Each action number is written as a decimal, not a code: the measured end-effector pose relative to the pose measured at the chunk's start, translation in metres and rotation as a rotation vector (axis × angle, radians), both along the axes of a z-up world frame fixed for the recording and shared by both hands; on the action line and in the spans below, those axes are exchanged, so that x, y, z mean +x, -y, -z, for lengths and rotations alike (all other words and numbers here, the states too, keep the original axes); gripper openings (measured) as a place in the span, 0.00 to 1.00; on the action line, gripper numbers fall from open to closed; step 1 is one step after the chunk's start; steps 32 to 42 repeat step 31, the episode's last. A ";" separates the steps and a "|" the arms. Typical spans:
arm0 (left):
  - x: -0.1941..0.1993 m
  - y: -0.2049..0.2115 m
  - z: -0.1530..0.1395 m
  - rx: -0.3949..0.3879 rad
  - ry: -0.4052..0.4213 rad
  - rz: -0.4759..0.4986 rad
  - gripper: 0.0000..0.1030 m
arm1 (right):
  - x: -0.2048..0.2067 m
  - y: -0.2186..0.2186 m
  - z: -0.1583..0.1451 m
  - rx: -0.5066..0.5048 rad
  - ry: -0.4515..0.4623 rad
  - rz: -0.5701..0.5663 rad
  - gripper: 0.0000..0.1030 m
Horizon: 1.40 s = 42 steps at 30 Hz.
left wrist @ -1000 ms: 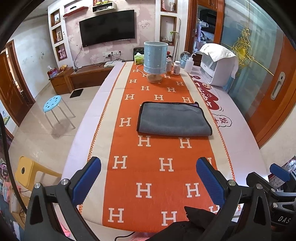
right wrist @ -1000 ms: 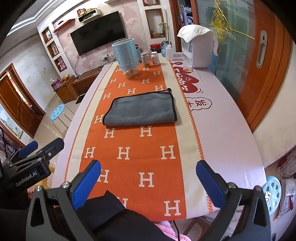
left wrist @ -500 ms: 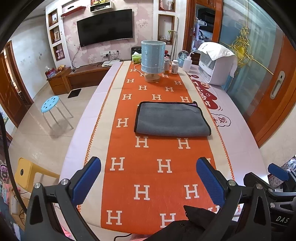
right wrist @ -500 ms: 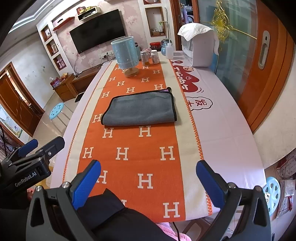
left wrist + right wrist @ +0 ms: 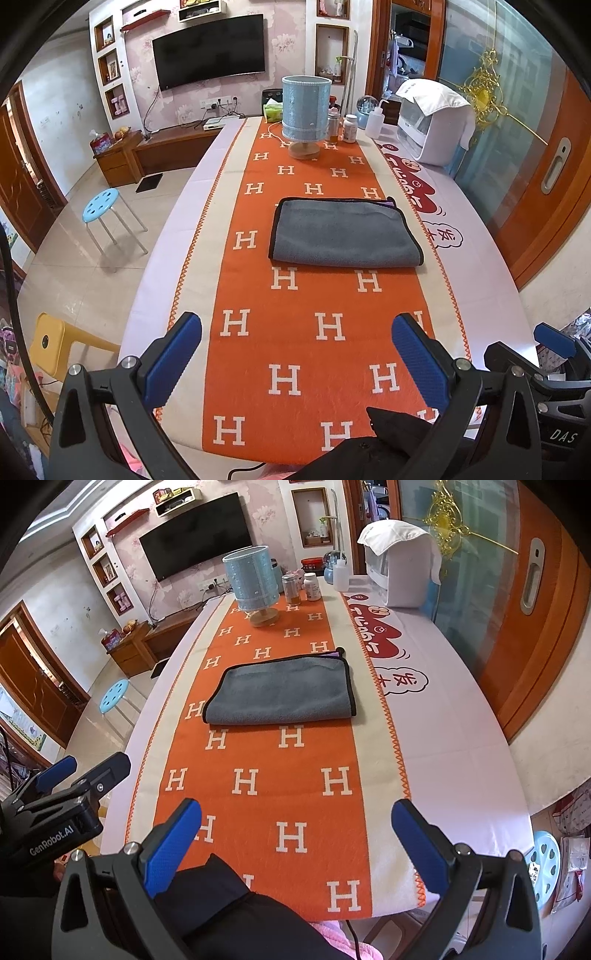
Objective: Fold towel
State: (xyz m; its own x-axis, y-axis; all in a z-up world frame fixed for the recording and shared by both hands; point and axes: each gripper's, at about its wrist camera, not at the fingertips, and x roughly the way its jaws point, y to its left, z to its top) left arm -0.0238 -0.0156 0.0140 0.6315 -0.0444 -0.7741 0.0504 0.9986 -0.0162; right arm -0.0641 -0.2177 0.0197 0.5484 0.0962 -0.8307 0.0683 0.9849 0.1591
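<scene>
1. The grey microfibre towel with black piping lies folded flat on the orange table runner patterned with white H letters; it sits at twelve o'clock from both claws, well apart from them; a sliver of purple shows at its far right corner.
2. The left gripper with blue-padded black fingers hovers above the near end of the runner; its jaws stand wide apart and hold nothing.
3. The right gripper of the same build hangs over the near table edge; its jaws are likewise spread with nothing between them; the left gripper appears at its nine o'clock.
4. Beyond the towel, at twelve o'clock, stands a pale blue cylindrical lamp on a round wooden base; small jars and a white squeeze bottle cluster just beside it at its three o'clock.
5. A white countertop appliance draped with a white cloth stands at two o'clock near the table's right edge.
</scene>
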 end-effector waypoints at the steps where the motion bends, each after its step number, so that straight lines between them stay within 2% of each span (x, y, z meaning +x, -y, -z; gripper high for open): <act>1: 0.000 0.000 0.001 0.000 -0.001 0.000 0.99 | 0.000 0.000 0.000 0.001 0.000 0.001 1.00; 42: -0.005 0.001 0.005 0.008 -0.005 0.001 0.99 | -0.002 -0.003 0.003 0.004 -0.008 -0.001 1.00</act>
